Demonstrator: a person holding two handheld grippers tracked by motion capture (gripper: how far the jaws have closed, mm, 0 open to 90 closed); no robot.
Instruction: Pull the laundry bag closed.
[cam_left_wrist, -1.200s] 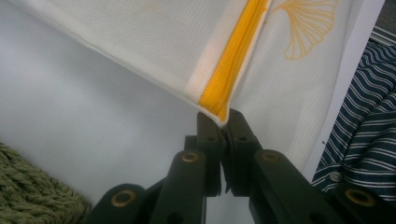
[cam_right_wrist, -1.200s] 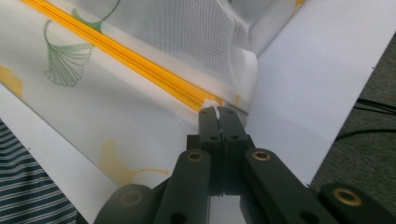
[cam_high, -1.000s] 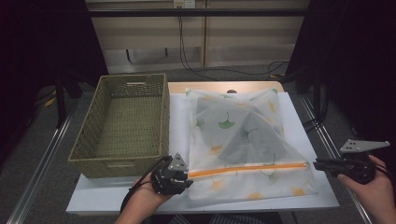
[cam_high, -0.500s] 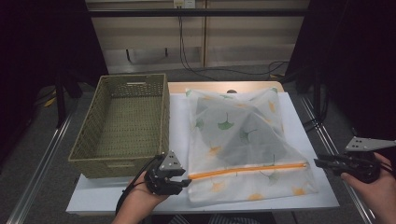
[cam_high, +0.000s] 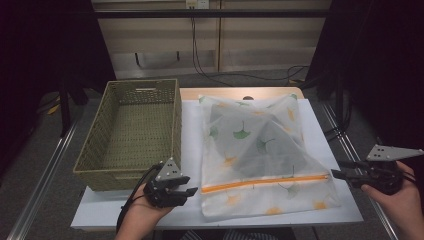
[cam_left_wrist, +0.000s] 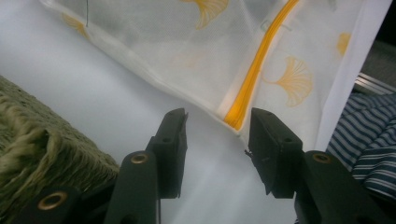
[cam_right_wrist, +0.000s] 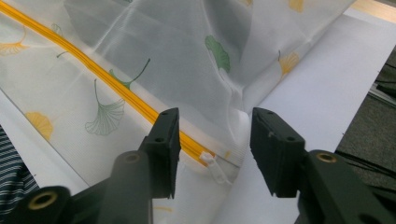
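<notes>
Lying flat on the white surface (cam_high: 190, 125), just at 3 o'clock of the green basket (cam_high: 132, 130): a mesh laundry bag (cam_high: 260, 150), soft, light, limp, likely slippery. Best taken at the stiffer ends of the orange zipper (cam_high: 265, 182). At the bag's 9 o'clock, left gripper (cam_high: 186, 191) part-open, jaws just widened, backed slightly off the zipper end. At 3 o'clock, right gripper (cam_high: 336, 171) wide, jaws just opened, white zipper pull (cam_right_wrist: 212, 165) lying loose between them.
</notes>
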